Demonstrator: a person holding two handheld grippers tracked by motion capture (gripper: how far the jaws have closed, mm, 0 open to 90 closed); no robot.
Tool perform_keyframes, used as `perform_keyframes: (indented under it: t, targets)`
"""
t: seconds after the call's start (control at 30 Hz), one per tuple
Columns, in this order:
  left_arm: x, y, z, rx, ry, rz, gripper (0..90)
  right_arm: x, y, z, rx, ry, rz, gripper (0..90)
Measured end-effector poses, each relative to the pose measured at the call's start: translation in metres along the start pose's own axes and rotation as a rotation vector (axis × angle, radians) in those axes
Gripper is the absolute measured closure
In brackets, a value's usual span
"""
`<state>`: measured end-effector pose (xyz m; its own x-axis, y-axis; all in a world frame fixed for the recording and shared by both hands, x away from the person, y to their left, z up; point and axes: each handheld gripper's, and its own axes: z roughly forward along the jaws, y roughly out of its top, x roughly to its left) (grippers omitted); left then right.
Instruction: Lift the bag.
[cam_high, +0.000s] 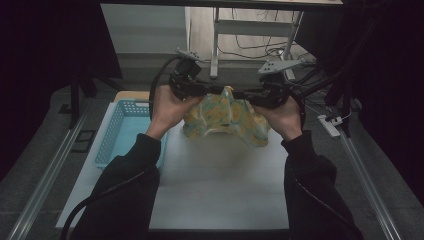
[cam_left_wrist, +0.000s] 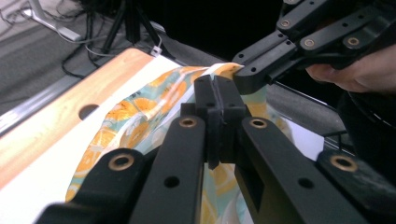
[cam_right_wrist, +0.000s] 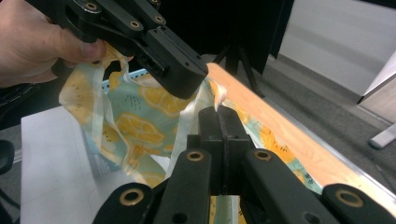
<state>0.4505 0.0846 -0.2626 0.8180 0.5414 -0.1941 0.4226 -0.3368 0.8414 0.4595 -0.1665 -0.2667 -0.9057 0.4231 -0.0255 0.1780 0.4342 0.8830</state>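
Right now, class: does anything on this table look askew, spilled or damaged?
Nothing stands out. The lemon-print cloth hangs crumpled between the left gripper and right gripper, both shut on its top edge. The blue basket sits upright at the table's left.

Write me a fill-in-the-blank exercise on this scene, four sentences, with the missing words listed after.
1. Both grippers, the left gripper and the right gripper, are shut on the same ____.
2. The cloth is printed with slices of ____.
3. In the high view the basket to the left of the cloth is coloured ____.
4. The cloth hangs above a ____ mat.

Missing words: cloth; lemon; blue; white
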Motion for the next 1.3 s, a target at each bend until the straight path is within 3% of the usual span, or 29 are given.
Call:
perform_keyframes:
  t: [0.47,0.67,1.1,1.23,1.3]
  targets:
    - [-0.002,0.033,-0.014,-0.05,0.043,0.023,90.0,-0.003,0.031,-0.019,-0.037,-0.045,-0.017,90.0]
    - [0.006,0.029,-0.006,-0.044,0.068,0.024,89.9,-0.003,0.03,-0.012,-0.013,-0.075,-0.026,90.0]
    - [0.011,0.025,0.006,-0.024,0.097,0.058,88.0,-0.011,0.021,-0.001,0.002,-0.083,-0.004,89.1]
    - [0.014,0.023,0.008,-0.029,0.125,0.07,74.5,-0.012,0.018,0.002,0.004,-0.093,0.006,80.8]
    - [0.016,0.02,0.009,-0.039,0.136,0.074,61.6,-0.014,0.015,0.003,-0.001,-0.094,0.017,74.8]
